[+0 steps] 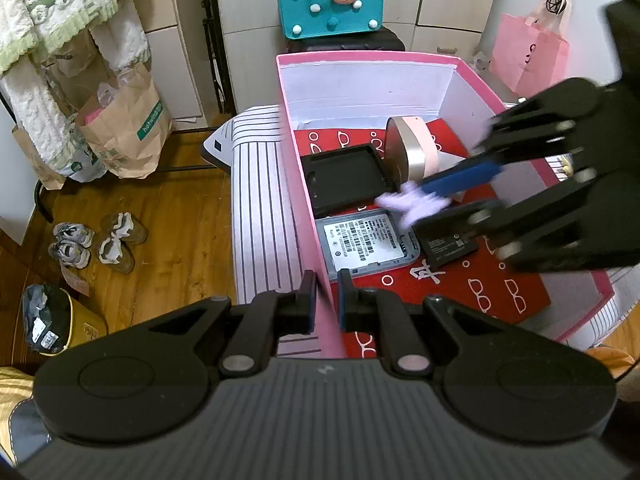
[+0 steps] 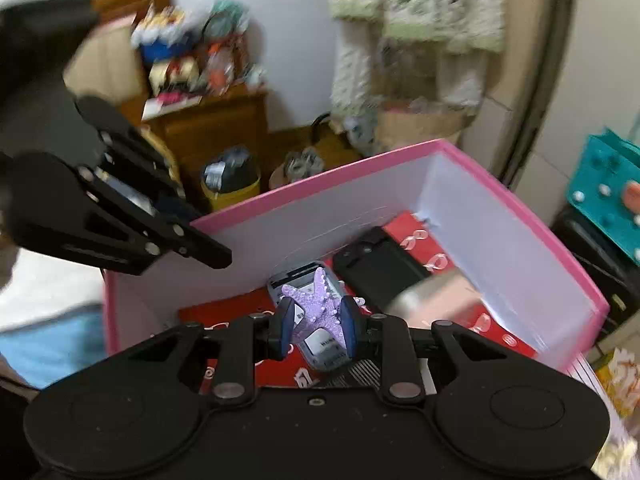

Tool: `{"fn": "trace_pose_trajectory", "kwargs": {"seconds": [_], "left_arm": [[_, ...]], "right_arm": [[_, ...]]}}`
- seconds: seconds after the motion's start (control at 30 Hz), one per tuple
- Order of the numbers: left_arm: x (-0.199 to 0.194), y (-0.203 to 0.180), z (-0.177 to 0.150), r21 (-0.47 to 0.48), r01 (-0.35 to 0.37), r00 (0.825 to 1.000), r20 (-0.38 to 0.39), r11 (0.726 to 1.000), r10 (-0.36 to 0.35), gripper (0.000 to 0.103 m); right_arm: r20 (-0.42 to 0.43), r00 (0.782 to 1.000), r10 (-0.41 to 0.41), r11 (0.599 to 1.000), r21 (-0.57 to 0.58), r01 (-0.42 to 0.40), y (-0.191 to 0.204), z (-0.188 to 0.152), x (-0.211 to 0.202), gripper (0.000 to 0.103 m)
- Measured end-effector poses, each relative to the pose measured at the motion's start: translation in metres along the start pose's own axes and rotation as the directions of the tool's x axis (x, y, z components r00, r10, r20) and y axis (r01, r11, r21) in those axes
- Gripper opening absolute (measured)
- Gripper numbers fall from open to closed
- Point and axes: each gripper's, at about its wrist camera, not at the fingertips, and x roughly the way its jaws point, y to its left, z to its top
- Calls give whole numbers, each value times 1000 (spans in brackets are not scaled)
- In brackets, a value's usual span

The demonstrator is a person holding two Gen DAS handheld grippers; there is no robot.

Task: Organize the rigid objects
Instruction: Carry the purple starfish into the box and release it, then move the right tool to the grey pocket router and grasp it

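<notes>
Starfish (image 2: 318,304), small, purple and bumpy, sits clamped between the blue pads of the right hand-held gripper (image 2: 317,330), hanging over the inside of the pink box (image 2: 304,188). It looks like a hard moulded ornament: light, stiff, and unlikely to deform under the pads, though its thin arms could probably snap if squeezed across a tip or dropped onto something hard. The grip across its middle, with arms sticking out above and below the pads, seems the sound place to hold it; the pimpled surface should keep it from slipping.

The left hand-held gripper (image 1: 325,300) is closed onto the near wall of the box, its pads pinching the pink wall from either side, which I judge is steadying the container.

Inside the white-walled box lies a red sheet (image 1: 492,292) with white glyphs as a floor lining. On it rest a black square tray-like case (image 1: 344,178) against the left wall, a grey device (image 1: 366,242) showing a label with barcodes nearer the front, a flat black slab (image 1: 446,246) with small print beside that, and a round pink-and-gold object (image 1: 408,148) tipped on its edge toward the back. In the left wrist view the starfish is blurred, just above the grey device and the black case. The open red area at the front right looks the easiest landing spot.
</notes>
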Motion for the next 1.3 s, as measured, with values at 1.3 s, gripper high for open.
{"fn": "trace_pose_trajectory", "kwargs": {"seconds": [1.3], "left_arm": [[0, 6, -2, -10, 35, 999, 9, 999, -35, 11]], "right_arm": [[-10, 903, -429, 718, 603, 347, -78, -154, -141, 48]]}}
